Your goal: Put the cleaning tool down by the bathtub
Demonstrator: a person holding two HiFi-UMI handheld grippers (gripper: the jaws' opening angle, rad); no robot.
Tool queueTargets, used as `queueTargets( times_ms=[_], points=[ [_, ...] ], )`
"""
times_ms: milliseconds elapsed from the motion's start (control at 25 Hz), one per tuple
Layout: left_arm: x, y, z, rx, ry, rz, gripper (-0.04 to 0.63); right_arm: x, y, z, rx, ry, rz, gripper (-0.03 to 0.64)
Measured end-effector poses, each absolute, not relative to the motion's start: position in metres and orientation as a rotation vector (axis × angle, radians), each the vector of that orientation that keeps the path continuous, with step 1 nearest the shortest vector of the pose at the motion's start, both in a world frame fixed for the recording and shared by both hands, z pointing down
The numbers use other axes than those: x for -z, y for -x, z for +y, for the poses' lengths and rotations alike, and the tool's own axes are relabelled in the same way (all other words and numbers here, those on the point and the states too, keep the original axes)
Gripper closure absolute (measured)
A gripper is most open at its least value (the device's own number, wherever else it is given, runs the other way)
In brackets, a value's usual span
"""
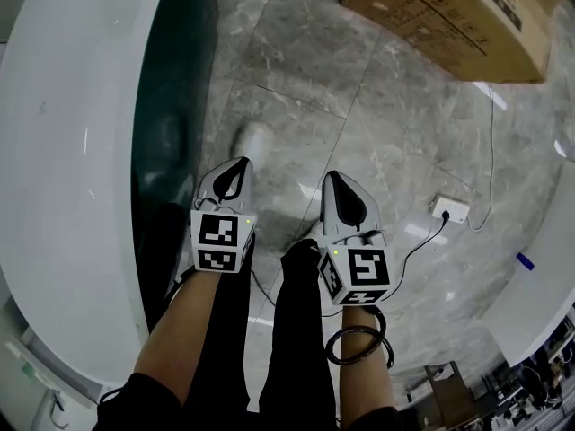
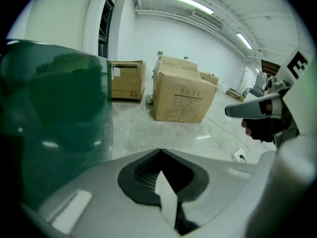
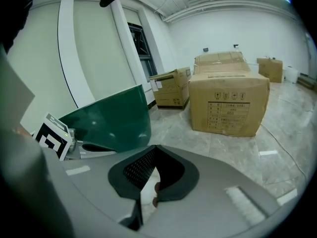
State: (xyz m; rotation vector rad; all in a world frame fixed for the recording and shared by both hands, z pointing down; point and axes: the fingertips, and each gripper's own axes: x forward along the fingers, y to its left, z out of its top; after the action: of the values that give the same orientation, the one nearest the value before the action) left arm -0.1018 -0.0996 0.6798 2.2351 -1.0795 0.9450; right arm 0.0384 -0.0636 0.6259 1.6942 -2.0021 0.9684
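Leftmost, the bathtub (image 1: 63,151) curves down the frame, white rim outside, dark green wall facing the grey marble floor (image 1: 359,124). Left tool (image 1: 241,162) hangs over the floor just beside that green wall; jaws pressed together at the tips, nothing between them, as its own view confirms. Marker cube (image 1: 222,241) sits behind the jaws, bare forearm below. Pale smeared shape (image 1: 256,137) lies on the floor just ahead of the left tool, near the tub wall; too blurred to say whether it is the cleaning tool, and neither tool carries one. Right tool (image 1: 331,176) is level with the left and a little apart from it, jaws likewise closed and empty. Further right, a white power socket (image 1: 448,209) with a thin dark cable rests on the floor. Cardboard box (image 1: 449,16) stands at the upper right.
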Motion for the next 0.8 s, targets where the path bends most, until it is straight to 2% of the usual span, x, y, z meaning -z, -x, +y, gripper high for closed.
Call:
queueTargets(
  times_ms=[800],
  points=[
    [-0.556, 0.093, -0.096, -0.895, -2.287, -1.101, 0.594, -0.513, -0.038, -0.075, -0.926, -1.698, -2.095, 0.594]
  ],
)
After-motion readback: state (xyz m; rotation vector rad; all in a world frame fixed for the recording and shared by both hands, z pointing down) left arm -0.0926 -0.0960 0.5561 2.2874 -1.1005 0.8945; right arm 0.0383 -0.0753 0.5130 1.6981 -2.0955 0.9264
